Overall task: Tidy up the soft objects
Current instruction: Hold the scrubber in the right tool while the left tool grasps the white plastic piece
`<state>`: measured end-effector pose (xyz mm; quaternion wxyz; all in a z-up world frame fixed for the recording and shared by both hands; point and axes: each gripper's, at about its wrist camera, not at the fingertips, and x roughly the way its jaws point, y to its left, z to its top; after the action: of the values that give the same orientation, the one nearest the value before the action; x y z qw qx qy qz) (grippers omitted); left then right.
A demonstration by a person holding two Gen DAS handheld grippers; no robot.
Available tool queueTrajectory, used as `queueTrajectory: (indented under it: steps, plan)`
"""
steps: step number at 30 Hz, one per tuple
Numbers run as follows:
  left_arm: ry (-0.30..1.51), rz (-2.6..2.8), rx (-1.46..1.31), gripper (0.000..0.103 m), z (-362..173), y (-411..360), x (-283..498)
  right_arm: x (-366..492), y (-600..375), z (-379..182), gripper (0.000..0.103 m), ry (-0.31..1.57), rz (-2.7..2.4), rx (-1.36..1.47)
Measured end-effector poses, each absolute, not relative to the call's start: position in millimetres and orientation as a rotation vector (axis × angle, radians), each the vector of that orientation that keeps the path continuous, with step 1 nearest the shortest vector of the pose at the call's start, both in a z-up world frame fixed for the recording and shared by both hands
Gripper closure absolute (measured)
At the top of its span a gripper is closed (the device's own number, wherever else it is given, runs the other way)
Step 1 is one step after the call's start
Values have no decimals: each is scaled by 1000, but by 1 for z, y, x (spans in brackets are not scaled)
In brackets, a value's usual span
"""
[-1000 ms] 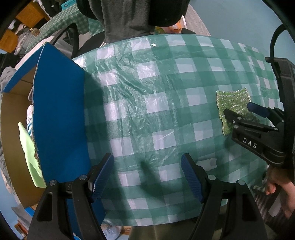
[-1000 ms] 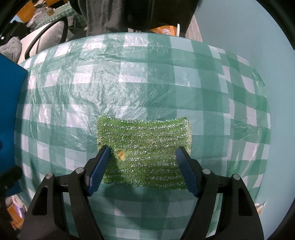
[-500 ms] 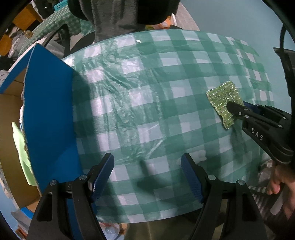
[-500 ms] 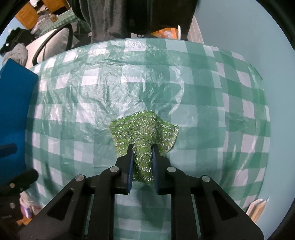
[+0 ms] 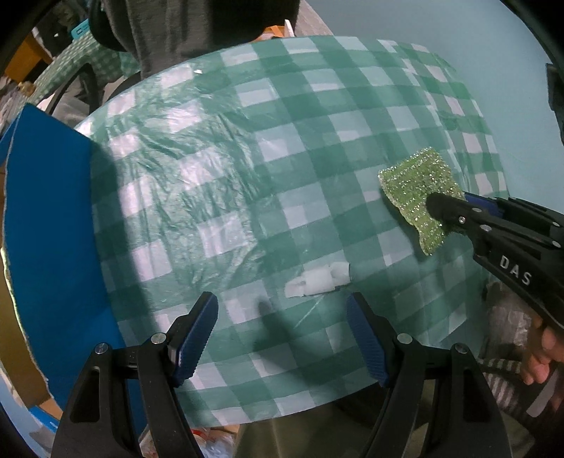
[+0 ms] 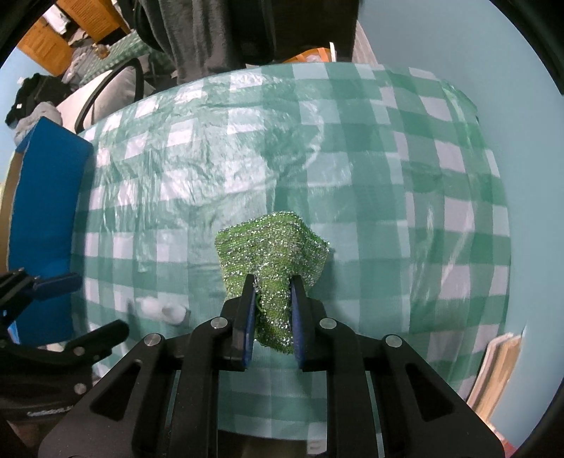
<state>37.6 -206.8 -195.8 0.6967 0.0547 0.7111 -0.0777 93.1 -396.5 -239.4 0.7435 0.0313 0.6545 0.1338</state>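
Note:
My right gripper (image 6: 272, 282) is shut on a sparkly green scrubbing cloth (image 6: 271, 246) and holds it bunched and lifted above the green checked tablecloth (image 6: 387, 169). In the left wrist view the cloth (image 5: 416, 186) hangs from the right gripper (image 5: 435, 206) at the right side. My left gripper (image 5: 282, 317) is open and empty, over the table's near edge. A blue-sided cardboard box (image 5: 46, 229) stands at the left edge of the table; it also shows in the right wrist view (image 6: 42, 218).
A small white crumpled scrap (image 5: 317, 280) lies on the tablecloth just ahead of my left gripper. A person in dark clothes (image 6: 218, 31) stands behind the table. A chair (image 6: 109, 88) is at the far left. A pale blue wall (image 5: 440, 31) is to the right.
My right gripper closed on the green cloth, which lay flat a second ago, and lifted it off the table. Both grippers have risen and pulled back.

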Motion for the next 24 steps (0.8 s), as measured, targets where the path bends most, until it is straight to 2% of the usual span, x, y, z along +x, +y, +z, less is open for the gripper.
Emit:
queueTrajectory:
  steps: [24]
  plan:
    - [1578,-245,224,27,-234,-252,28,77,-416,-237,87,1441,270,94]
